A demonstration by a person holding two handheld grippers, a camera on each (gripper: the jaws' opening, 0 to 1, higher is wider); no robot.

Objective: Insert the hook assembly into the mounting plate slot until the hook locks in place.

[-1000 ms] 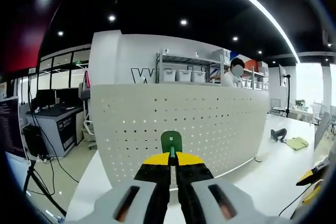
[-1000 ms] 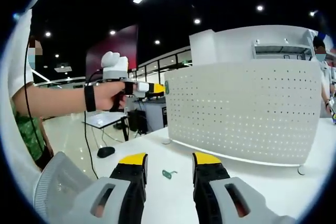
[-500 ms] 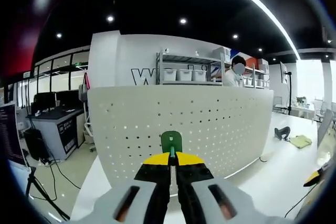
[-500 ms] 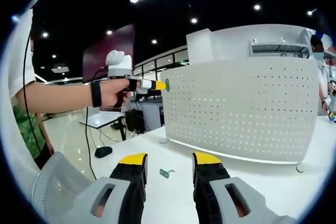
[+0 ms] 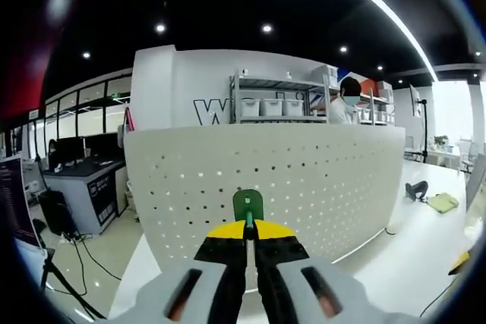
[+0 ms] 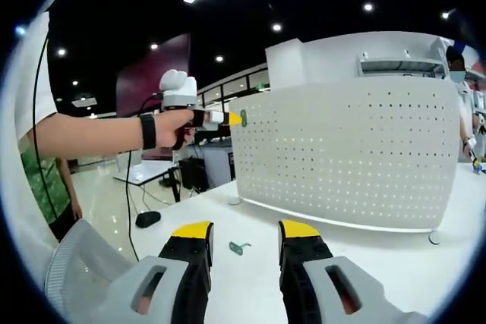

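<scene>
At perforated mounting plate (image 5: 266, 180), upper left edge: left gripper (image 5: 247, 227) clenched on green hook assembly (image 5: 247, 206), held just short of plate face. Align hook w/ slot, push straight in til lock. Right gripper (image 6: 243, 239) released, empty, over table (image 6: 380, 263); spare green hook (image 6: 238, 247) near front edge.

Left tool (image 5: 247, 231), bottom centre of the left gripper view: black jaws capped with yellow tips, on a pale grey body with two slanted slots showing an orange-brown inside. Right tool (image 6: 243, 234), bottom centre of the right gripper view: same black jaws, yellow tips, grey slotted body. At the left of the right gripper view, a black wristband (image 6: 148, 131), white short sleeve (image 6: 30, 73), green patterned garment (image 6: 47, 187) below, and a thin dark cable.
</scene>
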